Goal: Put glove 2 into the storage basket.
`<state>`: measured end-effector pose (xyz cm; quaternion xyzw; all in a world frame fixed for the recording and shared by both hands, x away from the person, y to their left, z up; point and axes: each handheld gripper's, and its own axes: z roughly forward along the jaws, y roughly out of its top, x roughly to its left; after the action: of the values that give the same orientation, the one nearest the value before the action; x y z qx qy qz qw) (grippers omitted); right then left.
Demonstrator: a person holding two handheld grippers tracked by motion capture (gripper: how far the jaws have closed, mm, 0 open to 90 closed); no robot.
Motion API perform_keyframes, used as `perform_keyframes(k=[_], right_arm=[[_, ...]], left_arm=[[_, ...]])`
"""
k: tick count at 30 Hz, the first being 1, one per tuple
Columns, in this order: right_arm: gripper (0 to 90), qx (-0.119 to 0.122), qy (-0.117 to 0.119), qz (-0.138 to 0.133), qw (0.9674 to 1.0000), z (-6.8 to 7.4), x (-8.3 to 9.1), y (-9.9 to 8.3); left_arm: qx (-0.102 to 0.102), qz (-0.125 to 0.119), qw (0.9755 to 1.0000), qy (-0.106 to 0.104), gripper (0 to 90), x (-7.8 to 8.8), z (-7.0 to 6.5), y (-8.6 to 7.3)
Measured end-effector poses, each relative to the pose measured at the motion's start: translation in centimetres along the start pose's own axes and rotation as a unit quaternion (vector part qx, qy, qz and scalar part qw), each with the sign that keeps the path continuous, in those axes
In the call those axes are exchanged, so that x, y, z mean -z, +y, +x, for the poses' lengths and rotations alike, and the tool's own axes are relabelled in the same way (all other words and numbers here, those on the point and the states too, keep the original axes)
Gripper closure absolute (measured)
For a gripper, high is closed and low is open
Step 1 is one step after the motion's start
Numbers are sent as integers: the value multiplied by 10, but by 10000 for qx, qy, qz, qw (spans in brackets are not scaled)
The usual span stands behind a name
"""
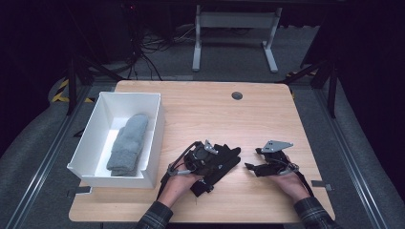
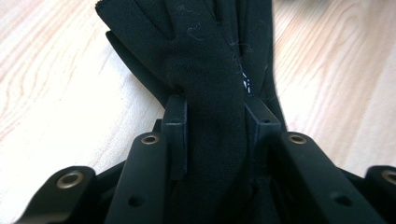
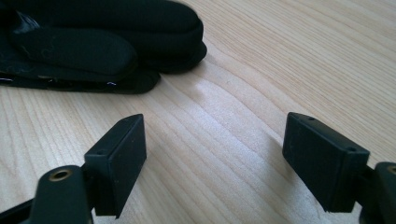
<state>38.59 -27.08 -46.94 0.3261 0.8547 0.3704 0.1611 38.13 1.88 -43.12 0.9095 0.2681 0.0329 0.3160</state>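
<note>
My left gripper [image 2: 215,135] was clamped on the black glove [image 2: 205,60], cuff fabric pinched between both pads. The glove lay flat on the wooden table [image 1: 210,109], just right of the white box [image 1: 107,107] holding a grey sock [image 1: 128,143]. My right gripper [image 3: 215,154] rested released, jaws wide apart with bare wood between them, near the glove's fingertips.
</note>
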Motion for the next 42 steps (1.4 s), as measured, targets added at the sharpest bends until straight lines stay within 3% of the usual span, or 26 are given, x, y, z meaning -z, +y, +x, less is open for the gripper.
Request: perform_keyframes(k=[11, 19, 22, 29, 33, 38, 41, 42], right_arm=[[173, -52, -37, 41, 10000, 0, -1, 0], [151, -66, -60, 60, 9999, 0, -1, 1], [100, -83, -105, 90, 9999, 0, -2, 1], [7, -94, -97, 219, 9997, 0, -4, 2], [5, -52, -82, 243, 9997, 0, -4, 2], [5, -53, -80, 244, 9997, 0, -4, 2], [5, -53, -80, 245, 9997, 0, -4, 2], [5, -53, -80, 245, 9997, 0, -4, 2]], left_arm=[[136, -313, 9994, 42, 677, 45, -4, 16], [208, -499, 9984, 137, 675, 81, 1, 27], [261, -557, 9980, 172, 675, 97, 4, 30], [458, -780, 9952, 372, 675, 135, 19, 31], [555, -829, 9937, 510, 675, 155, 29, 29], [750, -958, 9900, 712, 675, 176, 42, 21], [895, -1069, 9866, 849, 675, 191, 52, 14], [895, -1069, 9866, 849, 675, 191, 52, 14]])
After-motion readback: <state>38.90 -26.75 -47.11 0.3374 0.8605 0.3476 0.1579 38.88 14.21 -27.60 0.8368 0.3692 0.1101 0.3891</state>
